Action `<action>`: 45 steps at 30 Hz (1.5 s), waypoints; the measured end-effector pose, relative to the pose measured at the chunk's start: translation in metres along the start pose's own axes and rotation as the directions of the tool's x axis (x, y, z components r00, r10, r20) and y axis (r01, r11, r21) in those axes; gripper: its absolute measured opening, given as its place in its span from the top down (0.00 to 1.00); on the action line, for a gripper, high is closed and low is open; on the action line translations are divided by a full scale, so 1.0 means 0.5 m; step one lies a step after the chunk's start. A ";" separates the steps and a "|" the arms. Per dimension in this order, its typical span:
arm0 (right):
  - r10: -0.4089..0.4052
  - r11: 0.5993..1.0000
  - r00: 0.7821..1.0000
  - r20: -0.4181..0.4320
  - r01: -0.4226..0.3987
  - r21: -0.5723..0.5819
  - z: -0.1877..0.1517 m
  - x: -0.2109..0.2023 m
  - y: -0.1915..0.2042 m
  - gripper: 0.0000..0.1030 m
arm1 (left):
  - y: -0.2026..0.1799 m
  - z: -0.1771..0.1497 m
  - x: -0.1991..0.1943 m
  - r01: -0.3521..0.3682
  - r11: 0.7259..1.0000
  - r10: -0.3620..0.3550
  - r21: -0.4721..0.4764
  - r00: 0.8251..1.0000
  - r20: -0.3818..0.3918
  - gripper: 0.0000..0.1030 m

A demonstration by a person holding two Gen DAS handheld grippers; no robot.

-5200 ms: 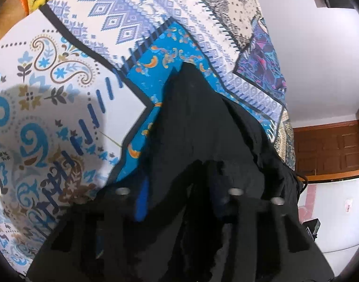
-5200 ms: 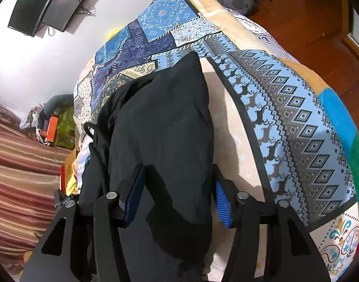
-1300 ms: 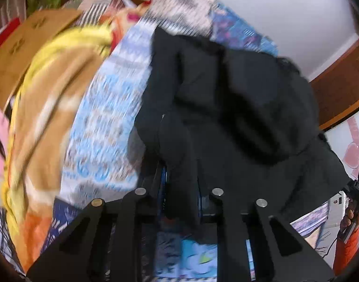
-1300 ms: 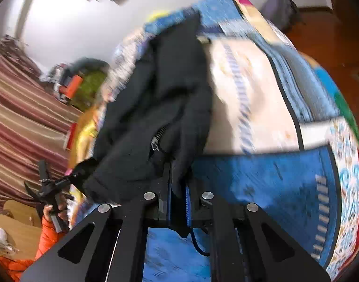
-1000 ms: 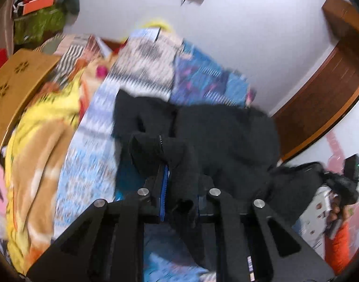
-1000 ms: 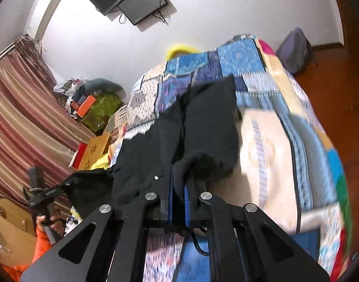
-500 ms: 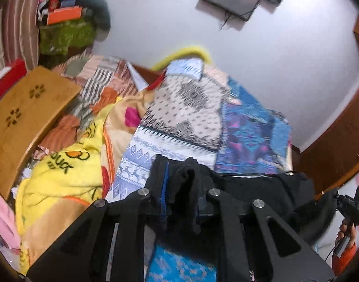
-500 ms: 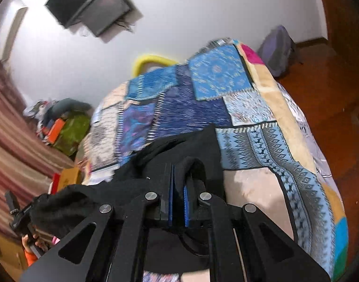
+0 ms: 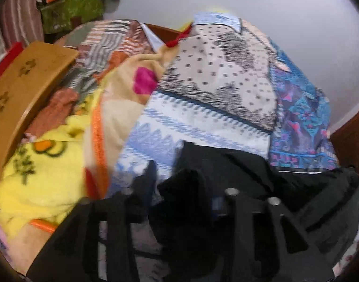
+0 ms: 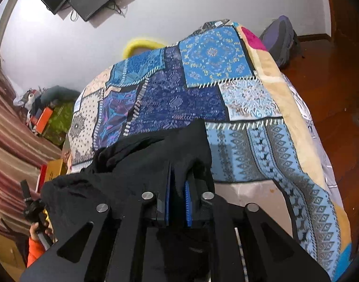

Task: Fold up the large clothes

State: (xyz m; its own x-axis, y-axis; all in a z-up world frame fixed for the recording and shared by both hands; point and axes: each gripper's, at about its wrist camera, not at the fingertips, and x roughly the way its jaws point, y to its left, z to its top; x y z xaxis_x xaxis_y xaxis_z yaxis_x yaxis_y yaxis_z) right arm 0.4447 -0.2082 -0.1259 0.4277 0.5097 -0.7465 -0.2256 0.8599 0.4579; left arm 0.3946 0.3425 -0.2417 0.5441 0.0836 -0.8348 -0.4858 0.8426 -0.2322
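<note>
Both grippers apparently stretch black garment (image 10: 141, 164) sideways.

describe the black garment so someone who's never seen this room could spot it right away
Find the bed with the blue patchwork quilt. The black garment lies bunched at the quilt's near edge, pinched in the right gripper and draped at the left gripper. It is the only plain black cloth among patterned, brightly coloured bedding.

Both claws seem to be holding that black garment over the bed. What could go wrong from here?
The right gripper pinches only a thin fold of the black garment, which might slip free. The left gripper looks opened with cloth bunched between, so that side could drop unevenly onto the patchwork bedspread, spoiling the fold.
</note>
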 end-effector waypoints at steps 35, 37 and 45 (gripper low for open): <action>-0.153 0.867 0.987 -0.053 0.108 -0.486 -0.177 0.026 0.293 0.53 | -0.308 -0.202 -0.143 0.118 0.891 -0.102 0.438 0.993 -0.061 0.43; -0.174 0.861 0.981 -0.089 0.108 -0.497 -0.190 0.063 0.296 0.52 | -0.308 -0.203 -0.114 0.131 0.898 -0.106 0.420 0.991 -0.083 0.40; -0.188 0.806 0.981 -0.042 0.130 -0.578 -0.232 0.110 0.318 0.19 | -0.293 -0.213 -0.050 0.154 0.923 -0.137 0.354 0.988 -0.072 0.17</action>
State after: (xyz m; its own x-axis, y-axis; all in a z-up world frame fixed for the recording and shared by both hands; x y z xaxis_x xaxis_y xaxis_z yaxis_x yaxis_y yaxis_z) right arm 0.3308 -0.0403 -0.1500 0.4253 0.3393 -0.8390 -0.6321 0.7748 -0.0071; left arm 0.3795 0.1602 -0.2399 0.5549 -0.0710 -0.8289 -0.1228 0.9784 -0.1660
